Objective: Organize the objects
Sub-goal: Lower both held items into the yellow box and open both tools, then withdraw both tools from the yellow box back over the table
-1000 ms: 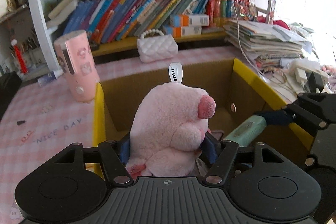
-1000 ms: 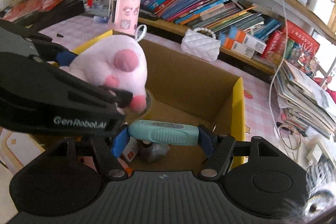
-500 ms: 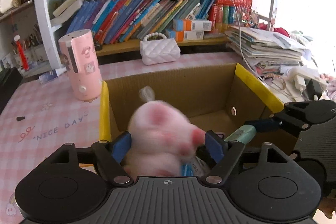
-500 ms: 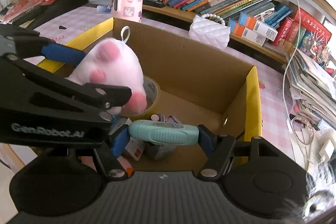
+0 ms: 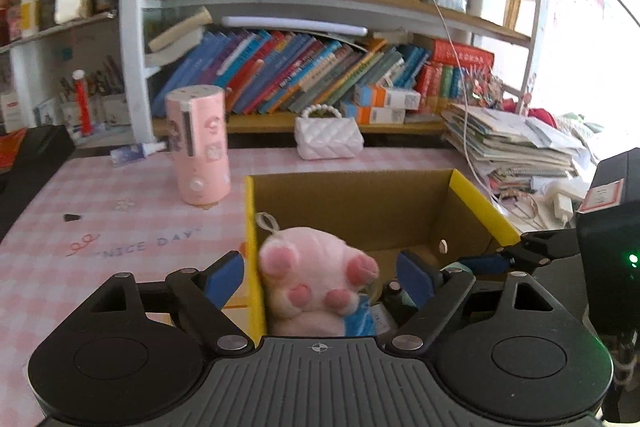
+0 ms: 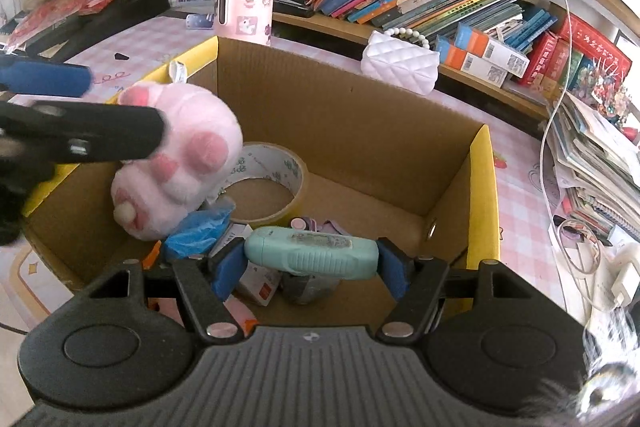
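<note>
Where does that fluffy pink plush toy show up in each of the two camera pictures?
Left wrist view: the pink plush toy sits low in the middle, between the opening jaws of the left gripper, untouched by the pads.
Right wrist view: it is at middle left, inside the cardboard box.
Shared landmark: the white quilted handbag behind the box.

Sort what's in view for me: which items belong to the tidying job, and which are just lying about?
In the job:
- cardboard box
- pink plush toy, in the box; left claw opening, clear of it
- mint-green tube, held by right claw
- tape roll, in the box

Lying about:
- white quilted purse
- pink canister
- shelf books
- paper stack
</note>
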{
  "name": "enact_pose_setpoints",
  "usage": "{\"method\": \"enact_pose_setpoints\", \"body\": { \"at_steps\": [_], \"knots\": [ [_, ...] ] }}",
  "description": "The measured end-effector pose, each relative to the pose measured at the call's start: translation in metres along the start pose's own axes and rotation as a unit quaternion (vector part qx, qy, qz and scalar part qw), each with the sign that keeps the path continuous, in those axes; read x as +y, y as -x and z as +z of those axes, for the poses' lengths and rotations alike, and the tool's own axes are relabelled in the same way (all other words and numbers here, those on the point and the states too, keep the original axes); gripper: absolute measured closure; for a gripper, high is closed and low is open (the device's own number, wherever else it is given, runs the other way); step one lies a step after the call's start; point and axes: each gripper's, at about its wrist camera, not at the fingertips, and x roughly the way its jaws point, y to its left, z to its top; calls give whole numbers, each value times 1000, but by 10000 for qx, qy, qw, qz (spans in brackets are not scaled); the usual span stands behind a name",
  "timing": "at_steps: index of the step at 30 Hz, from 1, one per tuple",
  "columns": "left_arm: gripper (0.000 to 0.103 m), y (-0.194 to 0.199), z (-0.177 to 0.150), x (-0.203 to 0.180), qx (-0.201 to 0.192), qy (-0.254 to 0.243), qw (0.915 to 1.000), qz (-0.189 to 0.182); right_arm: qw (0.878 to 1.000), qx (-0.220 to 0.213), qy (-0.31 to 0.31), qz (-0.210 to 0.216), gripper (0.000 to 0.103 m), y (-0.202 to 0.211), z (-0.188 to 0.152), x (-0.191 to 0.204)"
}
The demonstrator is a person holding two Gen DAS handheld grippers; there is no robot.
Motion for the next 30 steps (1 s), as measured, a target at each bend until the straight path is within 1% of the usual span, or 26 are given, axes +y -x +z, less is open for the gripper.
{"method": "enact_pose_setpoints", "body": {
  "at_steps": [3, 5, 8, 11, 14, 18, 22, 23, 24, 26, 30],
  "knots": [
    [11, 13, -5, 9, -65, 73, 9999, 136, 9999, -52, -159, 11, 34, 5, -1, 0],
    [11, 18, -8, 16, -32, 109, 9996, 264, 9996, -92, -283, 0, 30, 9, -2, 0],
    [10, 28, -12, 28, -9, 234, 9988, 422, 9991, -188, -374, -59, 29, 19, -3, 3],
    [8, 41, -18, 41, -16, 439, 9975, 545, 9976, -333, -538, -277, 29, 33, -6, 10],
    [7, 56, -25, 52, -50, 608, 9964, 590, 9952, -523, -713, -419, 29, 49, -9, 20],
    [4, 76, -37, 64, -84, 711, 9948, 726, 9907, -674, -1027, -589, 28, 73, -12, 40],
    [3, 96, -51, 76, -133, 855, 9926, 847, 9850, -793, -1327, -765, 23, 94, -18, 63],
    [3, 100, -55, 79, -121, 927, 9919, 863, 9825, -799, -1447, -853, 20, 98, -21, 69],
    [3, 105, -59, 82, -101, 1010, 9910, 876, 9792, -798, -1610, -940, 19, 103, -25, 76],
    [2, 116, -68, 88, -81, 1153, 9891, 912, 9768, -730, -1777, -943, 19, 108, -33, 90],
    [0, 136, -87, 93, -112, 1148, 9847, 1309, 9761, -615, -1826, -1008, 18, 119, -47, 123]
  ]
}}
